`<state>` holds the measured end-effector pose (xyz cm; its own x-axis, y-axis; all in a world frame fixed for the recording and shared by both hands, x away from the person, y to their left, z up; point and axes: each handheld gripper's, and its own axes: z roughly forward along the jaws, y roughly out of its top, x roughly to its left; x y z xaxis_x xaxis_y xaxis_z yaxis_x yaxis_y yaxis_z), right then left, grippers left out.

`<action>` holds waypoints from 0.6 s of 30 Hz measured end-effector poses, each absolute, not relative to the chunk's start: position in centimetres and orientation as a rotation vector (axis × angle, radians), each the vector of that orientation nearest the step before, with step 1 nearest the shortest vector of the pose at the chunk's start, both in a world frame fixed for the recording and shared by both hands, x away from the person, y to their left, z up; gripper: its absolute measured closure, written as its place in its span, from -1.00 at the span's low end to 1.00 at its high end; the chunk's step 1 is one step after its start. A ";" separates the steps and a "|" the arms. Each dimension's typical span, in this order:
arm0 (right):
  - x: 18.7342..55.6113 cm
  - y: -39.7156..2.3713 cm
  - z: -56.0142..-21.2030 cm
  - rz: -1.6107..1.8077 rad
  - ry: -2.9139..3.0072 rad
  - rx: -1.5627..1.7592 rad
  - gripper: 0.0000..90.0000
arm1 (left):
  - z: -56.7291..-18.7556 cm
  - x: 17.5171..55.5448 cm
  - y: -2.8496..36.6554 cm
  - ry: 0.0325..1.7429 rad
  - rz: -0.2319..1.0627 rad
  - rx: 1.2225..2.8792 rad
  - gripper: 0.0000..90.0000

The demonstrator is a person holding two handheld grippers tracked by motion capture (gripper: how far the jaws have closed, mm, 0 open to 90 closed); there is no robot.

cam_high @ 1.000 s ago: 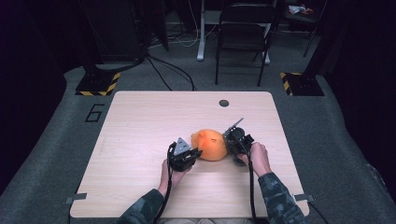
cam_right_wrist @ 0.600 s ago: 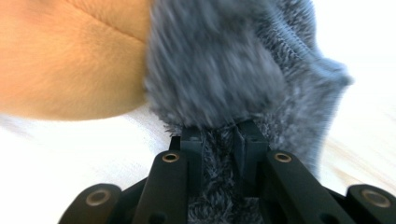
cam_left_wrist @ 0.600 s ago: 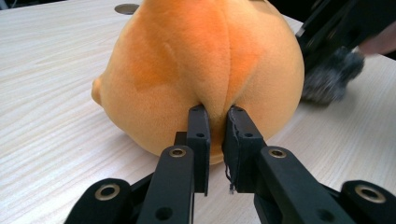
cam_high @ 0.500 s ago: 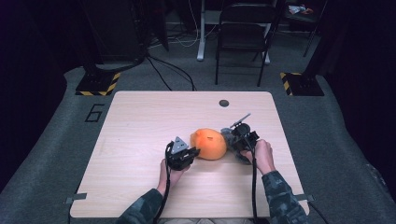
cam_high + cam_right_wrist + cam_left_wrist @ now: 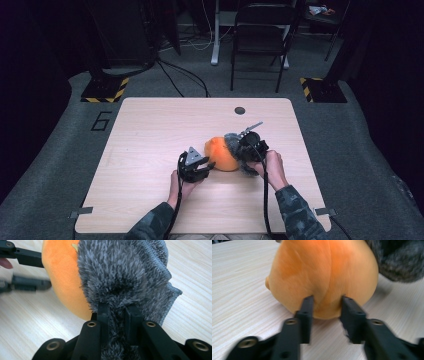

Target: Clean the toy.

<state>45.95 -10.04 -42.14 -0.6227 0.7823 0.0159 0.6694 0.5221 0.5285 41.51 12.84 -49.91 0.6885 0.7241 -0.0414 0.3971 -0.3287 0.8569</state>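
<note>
While your right gripper stays out of the way of nothing and simply clamps, its jaws are pinched tight on a fold of the grey fluffy cloth, the pile bunching up between the two black pads. In the high view that same right gripper sits just beside the orange plush ball, on the side toward the table's right edge, with the grey cloth draped against the ball there.

Your left gripper is at the ball's other side, toward the near edge. Its jaws have just been opening, and in the left gripper view they now stand parted with a bulge of the orange plush ball between them; the tips sit right against the plush, but you cannot tell from here whether they press on it. From above, the left gripper lies low on the table with its grey three-cornered plate facing up.

The ball rests on the tabletop a little right of the middle, nearer the near edge than the far one. In the right gripper view the ball shows behind the cloth, the cloth touching it and covering much of that face, while the left gripper's jaws reach in from the picture's left edge.
</note>
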 end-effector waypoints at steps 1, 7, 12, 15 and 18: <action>46.0 -10.1 -42.2 0.738 2.537 1.241 0.71 | -50.0 41.5 12.6 0.875 0.451 1.965 0.15; 45.9 -9.9 -42.2 0.730 2.545 1.210 0.71 | -50.6 41.7 12.1 0.858 0.542 1.980 -0.05; 45.8 -9.8 -42.0 0.718 2.554 1.210 0.71 | -50.9 41.5 12.2 0.845 0.533 1.948 0.49; 45.6 -9.8 -41.7 0.711 2.560 1.211 0.71 | -50.6 41.5 12.4 0.848 0.513 1.935 0.74; 45.5 -10.0 -41.4 0.706 2.556 1.219 0.71 | -50.3 41.5 12.5 0.848 0.482 1.916 0.82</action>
<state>45.55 -10.00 -41.36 -0.6306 0.7761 0.0054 0.6688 0.5399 0.5110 41.46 12.50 -50.30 0.6817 0.7314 -0.0209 0.3564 -0.3070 0.8825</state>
